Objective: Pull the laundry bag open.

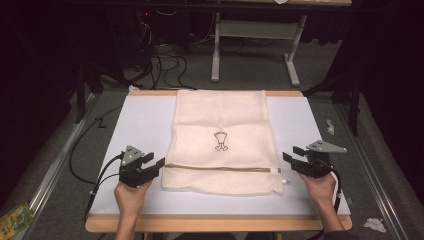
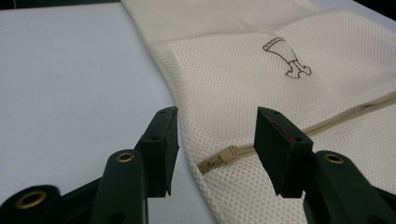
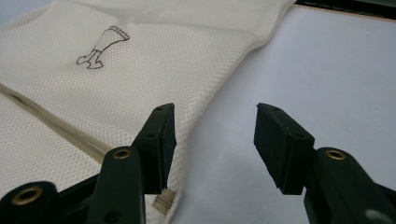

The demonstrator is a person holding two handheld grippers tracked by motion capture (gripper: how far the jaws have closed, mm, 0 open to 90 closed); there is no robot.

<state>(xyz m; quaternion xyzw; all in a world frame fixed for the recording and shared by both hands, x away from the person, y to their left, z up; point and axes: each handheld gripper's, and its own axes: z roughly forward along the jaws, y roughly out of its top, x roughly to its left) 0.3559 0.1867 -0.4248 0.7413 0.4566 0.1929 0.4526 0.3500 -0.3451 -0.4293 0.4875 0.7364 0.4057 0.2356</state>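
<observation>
Cream mesh laundry bag [image 1: 222,140] with a zipper lies flat on the white counter [image 1: 140,125], between both spread, empty grippers: left gripper [image 1: 152,162], right gripper [image 1: 292,154]. For a clean grasp, each should probably pinch its near-side hem evenly, without dragging.

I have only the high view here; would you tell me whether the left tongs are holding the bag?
Observer: No. In the left gripper view the left tongs stand open, and their pads are clear of the mesh bag.
Operator: Thank you. What lies ahead of them?
Observer: The zip's beige end, at the bag's edge, sits between the two jaws in that view.
Operator: And the right tongs?
Observer: In the right gripper view the right tongs are open too. The bag's edge and the bare mat show between the jaws, and nothing is gripped.
</observation>
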